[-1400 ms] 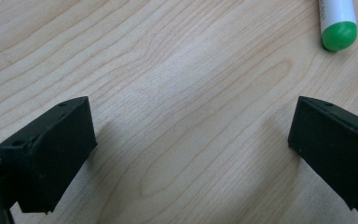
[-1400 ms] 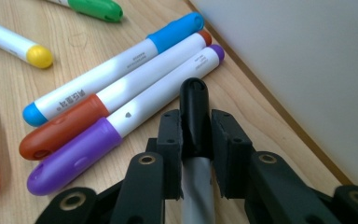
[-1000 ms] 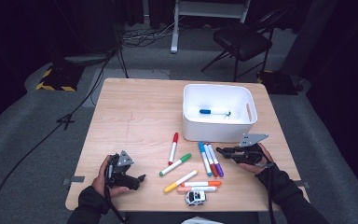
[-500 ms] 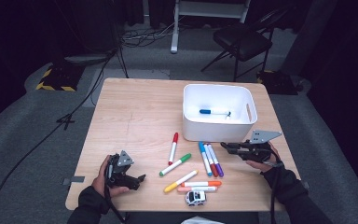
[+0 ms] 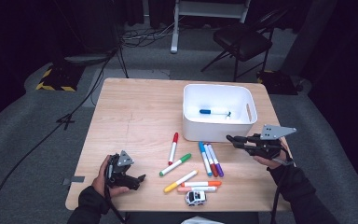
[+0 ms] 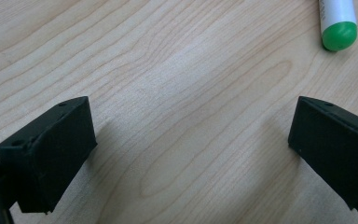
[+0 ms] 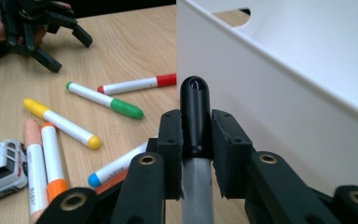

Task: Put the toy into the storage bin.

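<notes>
My right gripper [image 7: 196, 126] is shut on a grey marker with a black cap [image 7: 195, 107], held in the air just in front of the white bin's wall [image 7: 279, 93]. In the high view the right gripper [image 5: 231, 139] hovers at the near right corner of the white bin [image 5: 216, 130], which holds one blue marker [image 5: 214, 112]. My left gripper [image 5: 140, 179] rests on the table at the near left. Its jaws stand wide open over bare wood in the left gripper view [image 6: 191, 149], with a green marker's end [image 6: 338, 35] farther off.
Several markers lie loose on the table's near middle: red [image 5: 173, 148], green [image 5: 175, 164], yellow [image 5: 181, 180], orange [image 5: 201, 184], and a blue [image 5: 204, 158] and purple one [image 5: 216, 160] side by side. A small toy car [image 5: 195, 198] sits by the front edge. A chair [image 5: 242, 42] stands beyond the table.
My right gripper has risen from the table with the black-capped marker and now sits higher beside the bin's front corner. The left gripper has stayed put.
</notes>
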### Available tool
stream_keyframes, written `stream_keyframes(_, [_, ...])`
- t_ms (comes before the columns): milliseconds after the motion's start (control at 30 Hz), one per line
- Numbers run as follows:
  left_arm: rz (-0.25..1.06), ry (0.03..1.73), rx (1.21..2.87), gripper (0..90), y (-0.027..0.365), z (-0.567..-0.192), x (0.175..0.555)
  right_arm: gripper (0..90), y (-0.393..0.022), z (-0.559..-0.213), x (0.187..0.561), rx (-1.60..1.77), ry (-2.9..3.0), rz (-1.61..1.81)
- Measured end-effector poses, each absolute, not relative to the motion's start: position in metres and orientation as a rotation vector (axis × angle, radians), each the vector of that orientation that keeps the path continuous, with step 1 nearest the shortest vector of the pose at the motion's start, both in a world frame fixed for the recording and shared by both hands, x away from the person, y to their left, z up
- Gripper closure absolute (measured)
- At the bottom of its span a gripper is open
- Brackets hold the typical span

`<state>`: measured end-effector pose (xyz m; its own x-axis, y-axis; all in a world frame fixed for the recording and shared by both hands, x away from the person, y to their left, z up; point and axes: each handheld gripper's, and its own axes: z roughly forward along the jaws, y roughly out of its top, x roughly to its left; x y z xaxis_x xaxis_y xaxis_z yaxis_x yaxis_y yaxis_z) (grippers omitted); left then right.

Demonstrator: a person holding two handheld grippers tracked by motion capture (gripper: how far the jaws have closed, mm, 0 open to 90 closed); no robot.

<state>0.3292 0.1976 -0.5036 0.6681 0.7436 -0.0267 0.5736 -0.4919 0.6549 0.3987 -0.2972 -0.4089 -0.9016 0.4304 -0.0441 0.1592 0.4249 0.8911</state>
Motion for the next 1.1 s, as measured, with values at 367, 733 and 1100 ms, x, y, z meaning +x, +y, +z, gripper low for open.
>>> stream_keyframes(367, [0.343,1.012,2.239,0.9,0.198,-0.504,0.329,75.0,-0.298,-0.366,0.399,0.443,2.351,1.465])
stream_keyframes(733, [0.347,1.012,2.239,0.9,0.198,-0.504,0.329,75.0,-0.294,-0.335,0.410,0.417,2.317,1.451])
stream_keyframes(1100, [0.343,1.012,2.239,0.9,0.198,-0.504,0.329,75.0,-0.287,-0.315,0.430,0.417,2.334,1.414])
